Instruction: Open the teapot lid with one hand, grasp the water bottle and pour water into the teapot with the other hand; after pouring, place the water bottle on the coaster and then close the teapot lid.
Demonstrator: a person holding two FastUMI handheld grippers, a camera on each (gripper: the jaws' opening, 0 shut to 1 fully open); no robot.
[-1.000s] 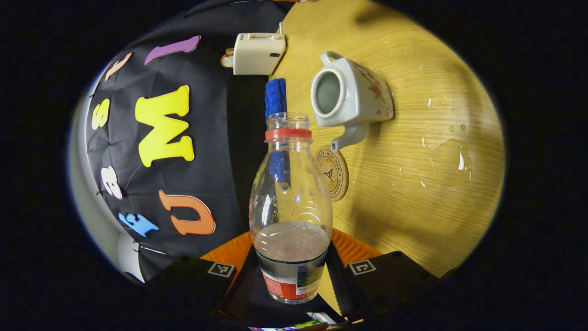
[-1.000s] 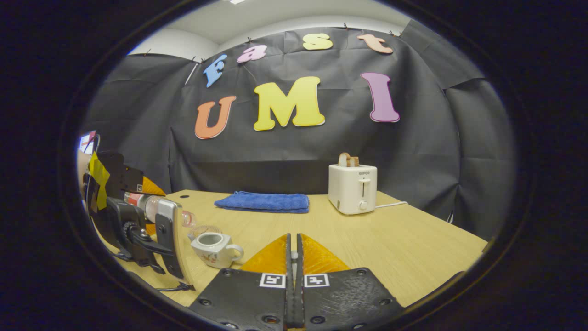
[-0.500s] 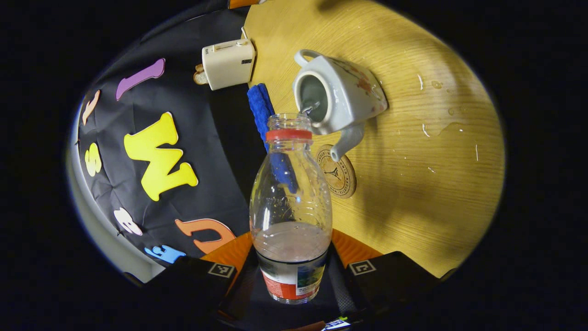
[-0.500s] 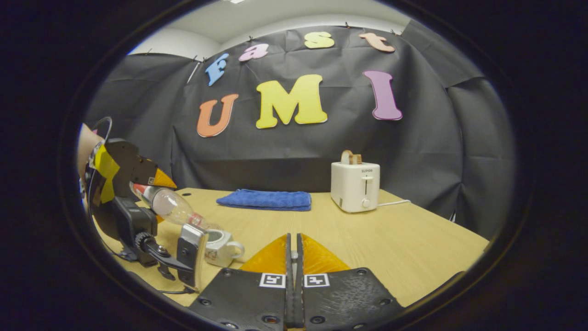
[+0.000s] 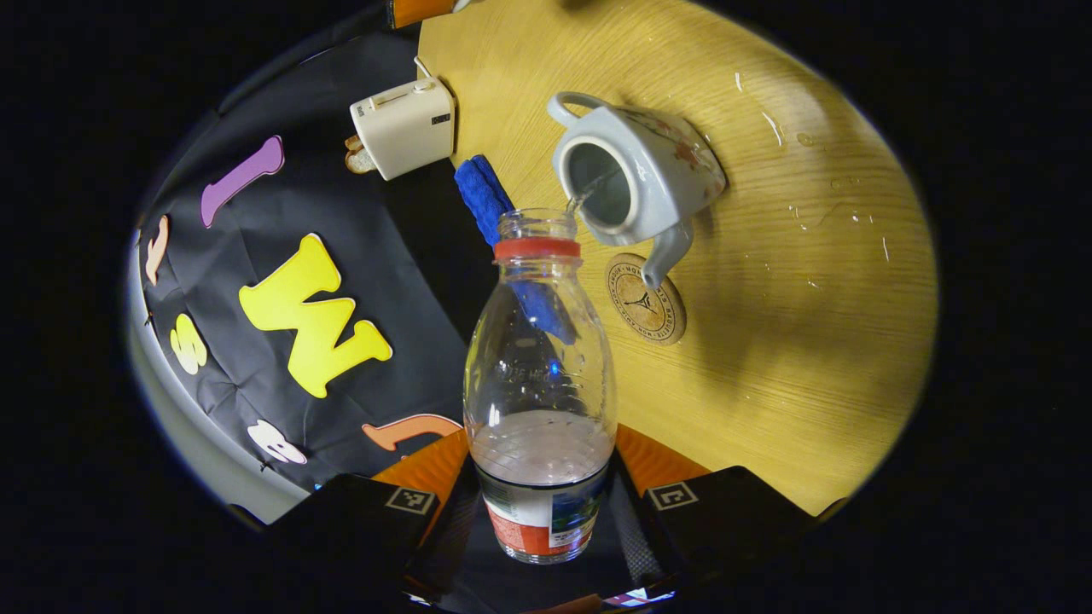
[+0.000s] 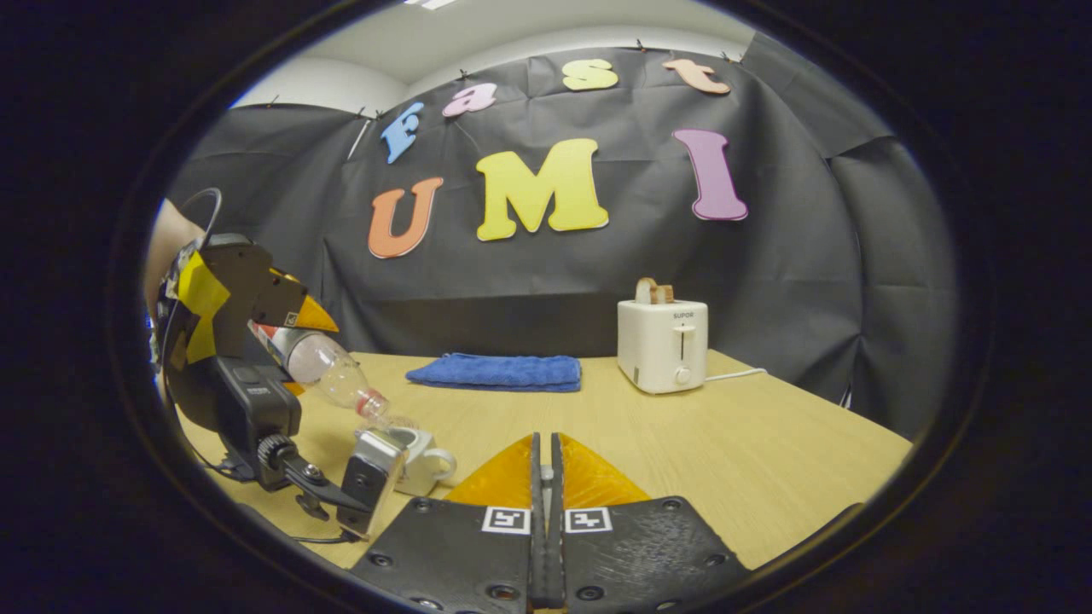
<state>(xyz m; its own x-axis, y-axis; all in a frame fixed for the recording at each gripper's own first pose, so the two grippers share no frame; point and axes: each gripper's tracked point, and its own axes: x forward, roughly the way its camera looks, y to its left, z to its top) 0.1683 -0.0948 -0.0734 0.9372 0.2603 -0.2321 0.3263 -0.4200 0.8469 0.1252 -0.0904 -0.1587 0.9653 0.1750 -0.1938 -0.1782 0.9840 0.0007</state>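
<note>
A clear water bottle (image 5: 539,375) with a red neck ring, part full, is tilted with its mouth over the white teapot (image 5: 648,179). My left gripper (image 5: 540,471) is shut on its lower body. A thin stream of water (image 5: 589,189) runs into the teapot's open top. The round cork coaster (image 5: 646,298) lies beside the spout. In the right gripper view the tilted bottle (image 6: 328,371) points down at the teapot (image 6: 424,460), held by the left gripper (image 6: 286,328). My right gripper (image 6: 543,439) hovers over the table, shut, with nothing showing between its fingers.
A white toaster (image 6: 663,345) with bread in it stands at the back of the wooden table (image 6: 768,460). A folded blue cloth (image 6: 495,373) lies to its left. Water drops (image 5: 819,213) are spilled on the wood beyond the teapot.
The left gripper has lifted and tipped the bottle further, bringing its mouth over the teapot's opening. Water now runs into the pot. The right gripper has stayed put.
</note>
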